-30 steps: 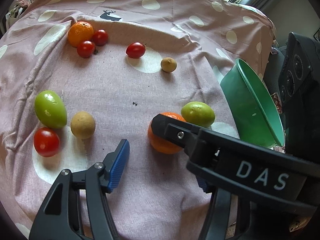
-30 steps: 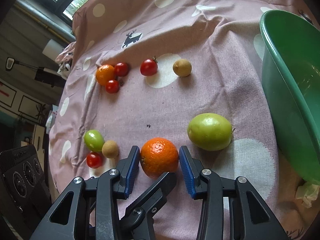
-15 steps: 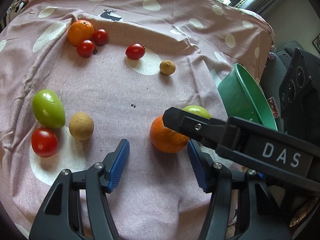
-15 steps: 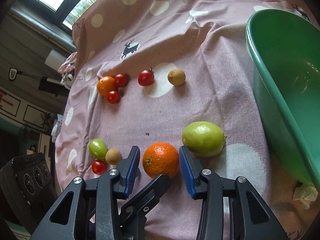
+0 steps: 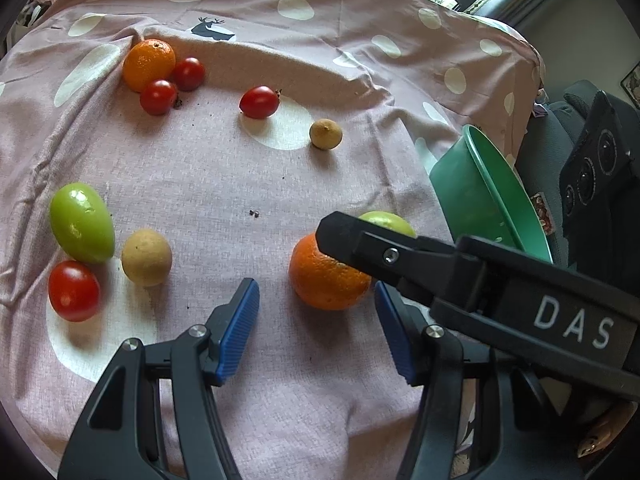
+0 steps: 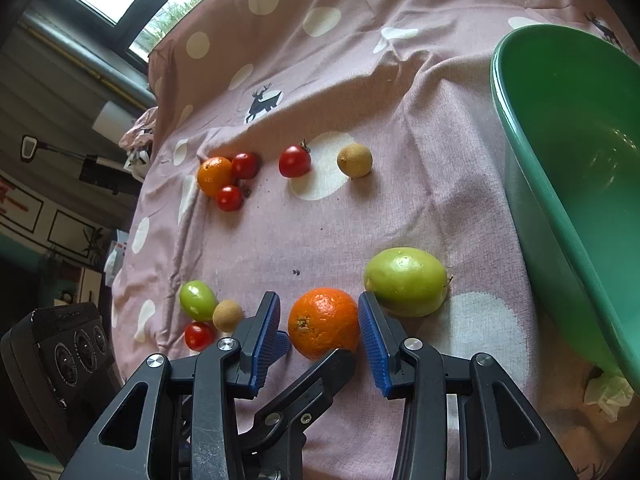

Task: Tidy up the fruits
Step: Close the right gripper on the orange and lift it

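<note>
An orange (image 6: 324, 322) rests on the pink spotted cloth (image 6: 360, 100) with my right gripper (image 6: 318, 298) shut on it, blue pads close against both its sides. In the left wrist view the same orange (image 5: 326, 280) lies just ahead of my left gripper (image 5: 316, 292), which is open and holds nothing. The right gripper's black finger (image 5: 400, 256) crosses over the orange's upper right. A green fruit (image 6: 406, 280) lies right beside the orange. The green bowl (image 6: 560, 200) stands at the right.
Farther back lie another orange (image 5: 148, 64) with two tomatoes, a lone tomato (image 5: 259, 101) and a small brown fruit (image 5: 326, 133). At the left sit a green fruit (image 5: 82, 222), a brown fruit (image 5: 147, 257) and a tomato (image 5: 73, 291). A crumpled tissue (image 6: 608, 394) lies by the bowl.
The right gripper has shifted slightly, the orange staying between its pads, and the bowl has drifted a little toward the middle of its view. The left gripper has kept still.
</note>
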### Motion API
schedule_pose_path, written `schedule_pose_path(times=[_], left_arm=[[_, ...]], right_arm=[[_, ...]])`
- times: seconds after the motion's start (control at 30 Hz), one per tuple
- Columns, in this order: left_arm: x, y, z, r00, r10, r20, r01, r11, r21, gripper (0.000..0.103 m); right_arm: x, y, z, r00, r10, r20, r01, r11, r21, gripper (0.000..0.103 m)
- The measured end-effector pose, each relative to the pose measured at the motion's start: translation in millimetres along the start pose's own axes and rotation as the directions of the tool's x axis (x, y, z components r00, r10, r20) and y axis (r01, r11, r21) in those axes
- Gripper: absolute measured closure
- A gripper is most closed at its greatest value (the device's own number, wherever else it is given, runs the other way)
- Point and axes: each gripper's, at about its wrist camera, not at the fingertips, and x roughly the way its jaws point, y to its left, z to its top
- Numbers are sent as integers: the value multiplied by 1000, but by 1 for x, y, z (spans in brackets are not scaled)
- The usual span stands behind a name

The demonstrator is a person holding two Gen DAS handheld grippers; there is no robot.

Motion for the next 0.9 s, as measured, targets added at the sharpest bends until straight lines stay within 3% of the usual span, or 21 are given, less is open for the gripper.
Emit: schedule_pose_path(times=[0.3,0.4,0.9], left_arm=[[3,1,1,1000,-12,7,12,1000,7,54],[4,-1,1,999,-32,5,32,999,9,62],[-18,-7,0,996,11,92,-16,999,46,62]], right_arm=[[8,-2,1,1000,-16,-22,17,1000,17,62],[8,-3,1,1000,-16,-20,16,1000,17,62],[-1,11,-2,999,29,18,-28,999,-33,62]])
